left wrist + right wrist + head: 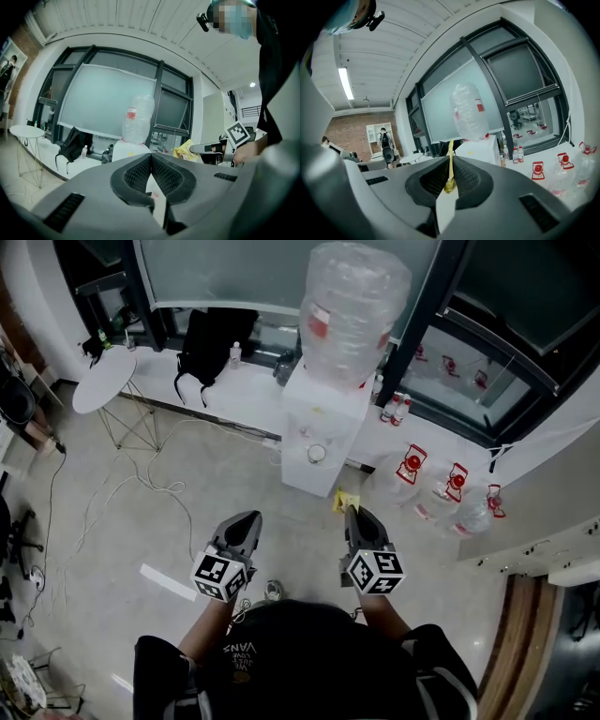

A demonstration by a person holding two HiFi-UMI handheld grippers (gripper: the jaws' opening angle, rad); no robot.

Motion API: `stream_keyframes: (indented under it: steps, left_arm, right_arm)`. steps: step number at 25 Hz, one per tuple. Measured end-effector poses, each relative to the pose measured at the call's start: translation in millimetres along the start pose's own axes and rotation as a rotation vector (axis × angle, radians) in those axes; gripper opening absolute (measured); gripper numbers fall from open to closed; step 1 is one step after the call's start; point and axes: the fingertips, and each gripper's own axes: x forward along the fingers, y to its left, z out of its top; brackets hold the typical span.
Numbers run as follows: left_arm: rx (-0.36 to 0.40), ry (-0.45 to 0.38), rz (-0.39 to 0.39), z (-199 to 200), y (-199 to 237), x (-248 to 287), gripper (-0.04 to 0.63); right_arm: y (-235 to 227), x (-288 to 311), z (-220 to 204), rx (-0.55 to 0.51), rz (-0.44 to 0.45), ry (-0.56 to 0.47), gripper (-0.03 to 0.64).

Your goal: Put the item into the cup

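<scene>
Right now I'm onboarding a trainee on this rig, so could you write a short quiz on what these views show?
1. True or false: the jaws of the left gripper stand wide apart.
2. Where does the cup stand? A, on the water dispenser; B, on a chair; C, in a sink.
3. What do the jaws of the right gripper clamp?
Key: 1 false, they are shut with nothing between them; 2 A; 3 a thin yellow packet.

A black short-sleeved shirt [281, 681] with white lettering is worn. The grey moulded left gripper [251, 517] and right gripper [350, 512] are lined with ribbed black pads [136, 176] and topped by black-and-white marker cubes [221, 576].
</scene>
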Motion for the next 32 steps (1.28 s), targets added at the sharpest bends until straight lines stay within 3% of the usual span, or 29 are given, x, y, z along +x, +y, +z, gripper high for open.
stream_keyframes:
  steps: [11,23,32]
  left_arm:
    - [-0.014,0.026,-0.035,-4,79,49,0.020]
    - [-0.030,0.007,0.047,-2,130,146,0.020]
    - [-0.063,0.018,0.061,-28,172,206,0.020]
  right_arm:
    - [-7,85,4,-0.038,-0.057,0.013,0.052]
    - [-59,207,10,-0.083,0.010,0.063,0.052]
    - [-93,281,-25,-0.074,0.009,0.128,0.052]
